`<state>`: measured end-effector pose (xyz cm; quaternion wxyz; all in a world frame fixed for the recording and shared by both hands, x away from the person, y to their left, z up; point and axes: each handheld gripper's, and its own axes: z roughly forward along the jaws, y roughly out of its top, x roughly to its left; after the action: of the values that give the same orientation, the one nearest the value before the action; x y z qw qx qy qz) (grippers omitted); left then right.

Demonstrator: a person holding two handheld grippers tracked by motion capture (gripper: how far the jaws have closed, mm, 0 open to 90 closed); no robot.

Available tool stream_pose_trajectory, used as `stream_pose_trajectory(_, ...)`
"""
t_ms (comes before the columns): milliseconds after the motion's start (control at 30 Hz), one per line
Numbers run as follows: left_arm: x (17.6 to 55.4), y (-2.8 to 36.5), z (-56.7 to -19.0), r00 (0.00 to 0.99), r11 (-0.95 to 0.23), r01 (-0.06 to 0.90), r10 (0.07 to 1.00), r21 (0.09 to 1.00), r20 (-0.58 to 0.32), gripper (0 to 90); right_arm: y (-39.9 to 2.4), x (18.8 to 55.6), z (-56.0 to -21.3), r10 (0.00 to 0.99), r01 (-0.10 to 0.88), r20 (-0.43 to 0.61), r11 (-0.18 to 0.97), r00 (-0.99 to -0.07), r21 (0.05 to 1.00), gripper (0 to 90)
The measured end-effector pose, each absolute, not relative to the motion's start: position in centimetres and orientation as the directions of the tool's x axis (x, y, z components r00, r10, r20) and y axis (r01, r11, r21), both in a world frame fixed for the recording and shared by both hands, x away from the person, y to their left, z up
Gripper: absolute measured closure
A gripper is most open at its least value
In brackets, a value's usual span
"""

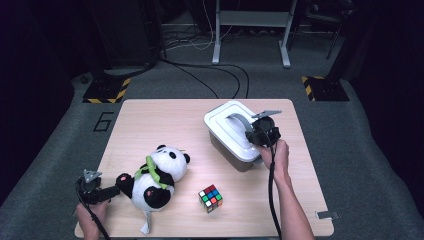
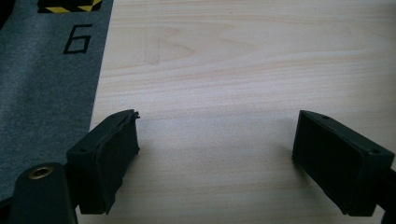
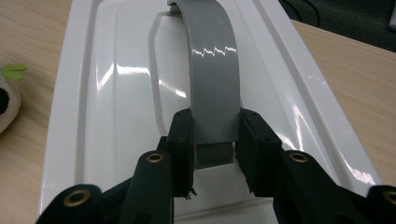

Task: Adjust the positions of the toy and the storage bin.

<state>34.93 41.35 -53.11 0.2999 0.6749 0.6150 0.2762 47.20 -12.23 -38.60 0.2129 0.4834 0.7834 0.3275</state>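
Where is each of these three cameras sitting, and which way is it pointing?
High view: above the person's side, looking forward and down at the table, with both forearms, the left gripper and right gripper.
Left gripper view: rides that gripper, looking along its open jaws at bare tabletop.
Right gripper view: rides that gripper, its jaws clamped on the grey handle of the white box lid.
Shared: handle, lid, and panda toy.
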Motion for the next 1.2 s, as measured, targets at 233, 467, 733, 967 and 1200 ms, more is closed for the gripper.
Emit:
stream_pose_trajectory(233,34.9,41.3,-53.1,0.090,-0.057,0.663,0.996,0.747,-0.004,14.3,-12.7,45.8,-38.7,0.908,0.617,-0.025,0.304,-0.418,0.725,67.4)
stream_pose_trajectory(467,34.9,41.3,-53.1,0.089,-0.055,0.662,0.996,0.747,-0.005,14.3,-13.4,45.1,-38.9,0.913,0.621,0.022,0.259,-0.407,0.739,66.6)
stream_pose_trajectory(733,34.9,41.3,-53.1,0.091,-0.056,0.662,0.996,0.747,-0.005,14.3,-15.1,44.4,-38.8,0.907,0.593,0.068,0.213,-0.415,0.776,18.7)
stream_pose_trajectory(967,35.0,41.3,-53.1,0.096,-0.059,0.666,0.995,0.744,-0.008,14.1,-18.0,41.8,-38.8,0.913,0.579,0.066,0.197,-0.402,0.791,4.5)
stream_pose_trajectory(1200,35.0,41.3,-53.1,0.105,-0.063,0.666,0.994,0.743,-0.010,14.2,-21.2,38.1,-40.0,0.918,0.559,0.069,0.176,-0.389,0.811,0.0)
